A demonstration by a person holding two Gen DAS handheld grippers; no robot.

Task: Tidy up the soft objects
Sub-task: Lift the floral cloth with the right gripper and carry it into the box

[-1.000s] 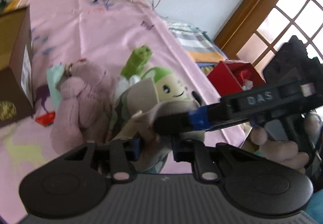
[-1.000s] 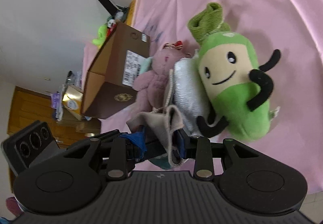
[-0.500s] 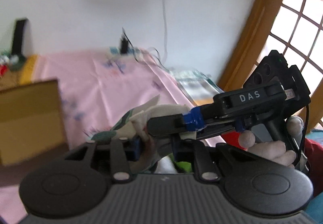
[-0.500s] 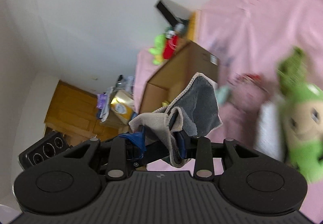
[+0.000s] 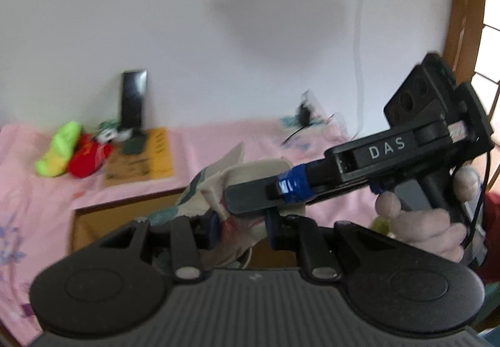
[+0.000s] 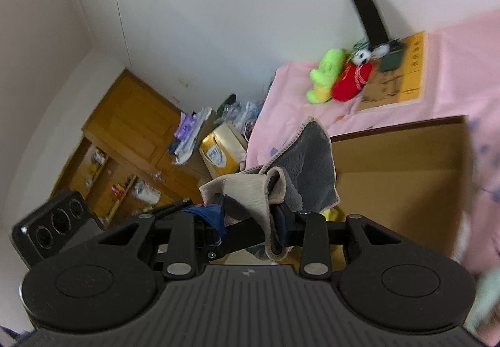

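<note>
A folded cloth, grey fleece (image 6: 312,165) on one side and beige (image 5: 225,178) on the other, hangs in the air between both grippers. My left gripper (image 5: 240,229) is shut on its lower fold. My right gripper (image 5: 240,200) crosses in from the right, held by a hand (image 5: 425,231), and in its own view (image 6: 247,223) is shut on the beige edge. The cloth hangs over the open cardboard box (image 6: 400,178) (image 5: 125,215) on the pink bed cover (image 5: 37,209). The box's inside is mostly hidden behind the grippers.
At the back by the white wall lie a green-yellow plush (image 6: 325,72) and a red plush (image 6: 353,81), beside a flat cardboard sheet (image 5: 140,159) and a black slab (image 5: 134,103) leaning on the wall. Wooden cabinets with clutter (image 6: 131,140) stand past the bed's left edge.
Both grippers have lifted the cloth off the pile of plush toys and swung it up and left over the cardboard box. The big green plush and the pink plush have left the views.
</note>
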